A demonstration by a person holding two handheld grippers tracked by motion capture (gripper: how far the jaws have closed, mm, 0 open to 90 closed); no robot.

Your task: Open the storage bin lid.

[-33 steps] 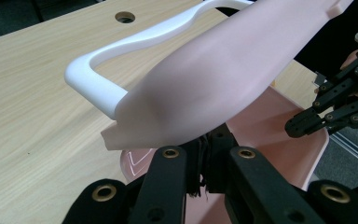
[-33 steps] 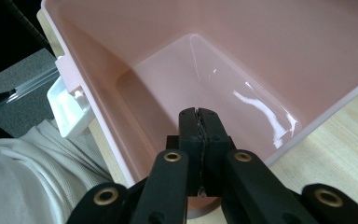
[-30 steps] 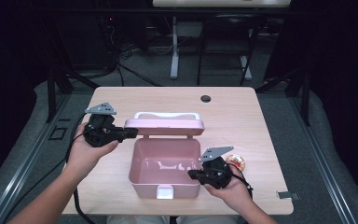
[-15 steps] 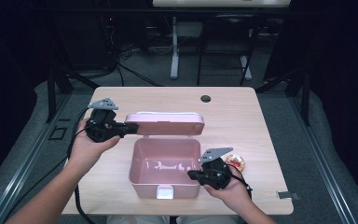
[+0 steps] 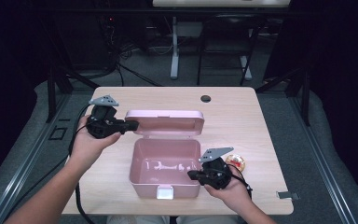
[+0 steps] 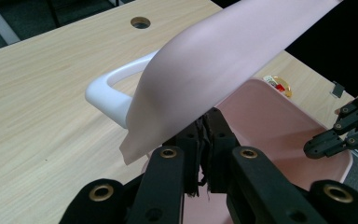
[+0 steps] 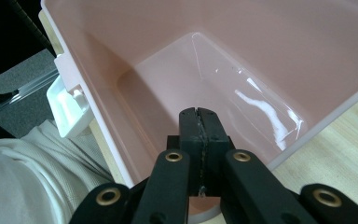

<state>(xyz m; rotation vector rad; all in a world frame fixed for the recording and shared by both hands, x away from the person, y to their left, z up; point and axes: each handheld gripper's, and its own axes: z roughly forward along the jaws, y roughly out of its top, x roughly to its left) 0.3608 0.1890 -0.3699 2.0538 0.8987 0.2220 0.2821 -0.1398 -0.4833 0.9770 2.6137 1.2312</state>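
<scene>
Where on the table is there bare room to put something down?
Free: the far strip between the lid and the cable hole, and the far right corner of the table. Crowded: right of the pink box, by the right gripper and small round object.

I'm looking at a light wood desk (image 5: pixel 121 196) with a cable hole (image 5: pixel 205 98) near its far edge. A pink box (image 5: pixel 165 184) is sitting mid-desk, a small round yellow item (image 5: pixel 236 162) lying just right of it.

A lab: lone wooden table (image 5: pixel 121 100), dark curtains, cables (image 5: pixel 121 70) on floor.
</scene>
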